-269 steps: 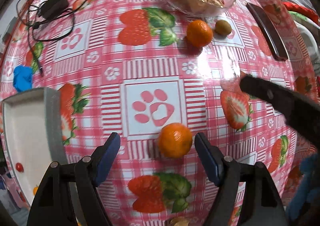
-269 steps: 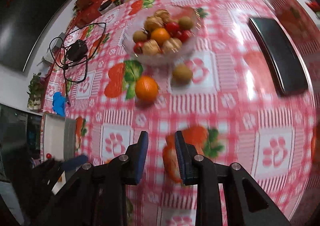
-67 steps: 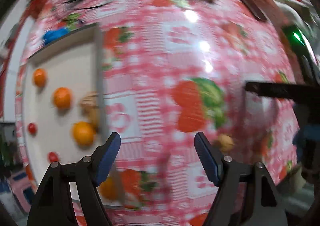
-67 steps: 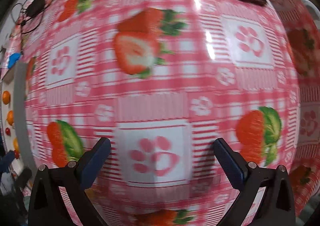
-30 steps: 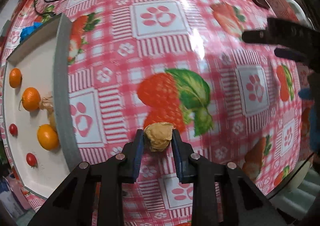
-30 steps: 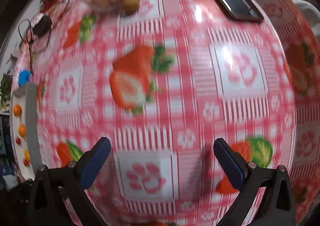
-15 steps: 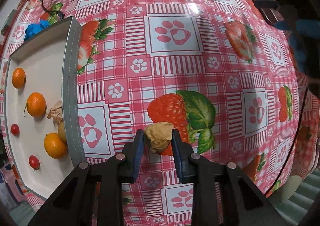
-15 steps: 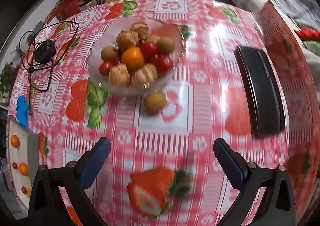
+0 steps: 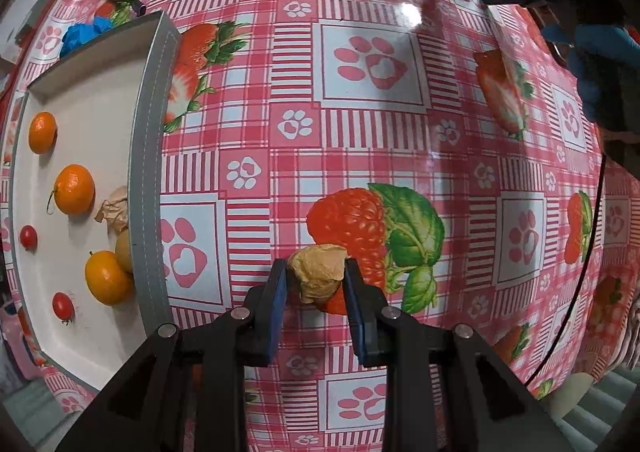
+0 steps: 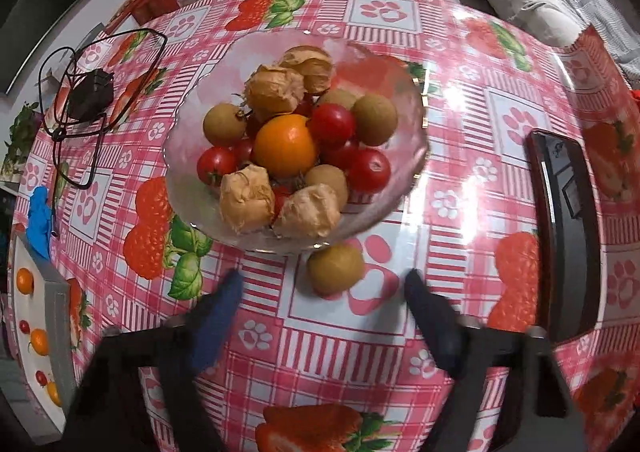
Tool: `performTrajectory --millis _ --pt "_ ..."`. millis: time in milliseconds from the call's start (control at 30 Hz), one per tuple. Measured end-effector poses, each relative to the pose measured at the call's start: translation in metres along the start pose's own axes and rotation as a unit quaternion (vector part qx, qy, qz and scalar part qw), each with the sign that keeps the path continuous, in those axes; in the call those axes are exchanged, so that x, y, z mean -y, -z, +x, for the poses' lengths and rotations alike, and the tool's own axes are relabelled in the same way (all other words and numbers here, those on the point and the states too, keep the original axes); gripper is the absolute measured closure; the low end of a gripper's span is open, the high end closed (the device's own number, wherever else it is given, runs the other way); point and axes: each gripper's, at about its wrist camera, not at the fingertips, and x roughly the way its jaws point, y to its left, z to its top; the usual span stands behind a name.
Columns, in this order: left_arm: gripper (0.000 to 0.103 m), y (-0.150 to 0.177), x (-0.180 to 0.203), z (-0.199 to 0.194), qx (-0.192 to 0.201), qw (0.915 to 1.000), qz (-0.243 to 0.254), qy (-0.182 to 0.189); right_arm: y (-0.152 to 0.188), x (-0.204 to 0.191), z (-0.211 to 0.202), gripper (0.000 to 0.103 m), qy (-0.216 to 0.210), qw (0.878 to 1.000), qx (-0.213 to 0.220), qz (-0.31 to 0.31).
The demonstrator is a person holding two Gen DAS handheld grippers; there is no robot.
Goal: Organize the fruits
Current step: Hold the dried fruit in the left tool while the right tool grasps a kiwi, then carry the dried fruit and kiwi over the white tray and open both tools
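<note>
A big table with a pink checked cloth [image 9: 372, 156] fills both views. At nine o'clock in the left view sits a white tray [image 9: 92, 120] with oranges and little red tomatoes in it. In the right view a glass bowl [image 10: 400, 176] full of fruit sits at twelve o'clock. The left gripper [image 9: 315, 280] is squeezed tight on a papery brown husk fruit [image 9: 320, 272], above the cloth. The right gripper [image 10: 324, 288] has just been closing. A small brown round fruit [image 10: 335, 269] lies between its jaws, which are not touching it.
</note>
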Motion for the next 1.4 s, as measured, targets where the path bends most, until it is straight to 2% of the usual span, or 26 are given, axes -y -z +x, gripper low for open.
performTrajectory --millis 67,100,133,400,600,833,1100,1400 --pt "0.072 0.001 0.0 0.001 0.0 1.0 -0.002 -0.002 -0.002 -0.002 0.0 0.051 -0.002 1.0 0.008 0.0" --pt "0.072 0.0 0.0 0.001 0.0 1.0 -0.003 -0.004 -0.003 -0.003 0.0 0.07 -0.011 1.0 0.007 0.001" --pt "0.072 0.0 0.0 0.0 0.0 1.0 -0.003 -0.005 -0.003 -0.003 0.001 0.072 -0.016 1.0 0.006 0.002" --pt "0.072 0.003 0.002 -0.007 0.008 0.9999 0.003 -0.006 0.022 0.009 -0.019 0.073 -0.063 0.997 0.003 0.035" --pt "0.072 0.014 0.002 -0.011 0.019 0.9998 0.007 0.001 0.067 0.009 -0.042 0.073 -0.086 0.995 -0.007 0.052" --pt "0.072 0.035 -0.007 -0.03 0.04 0.9991 0.008 0.013 0.122 -0.001 -0.061 0.073 -0.088 0.993 -0.021 0.072" --pt "0.072 0.06 -0.042 -0.054 0.059 0.9981 -0.009 0.011 0.158 -0.029 -0.079 0.073 -0.09 0.993 -0.028 0.074" --pt "0.072 0.084 -0.11 -0.071 0.077 0.9949 -0.065 -0.008 0.172 -0.082 -0.087 0.073 -0.103 0.993 -0.04 0.042"
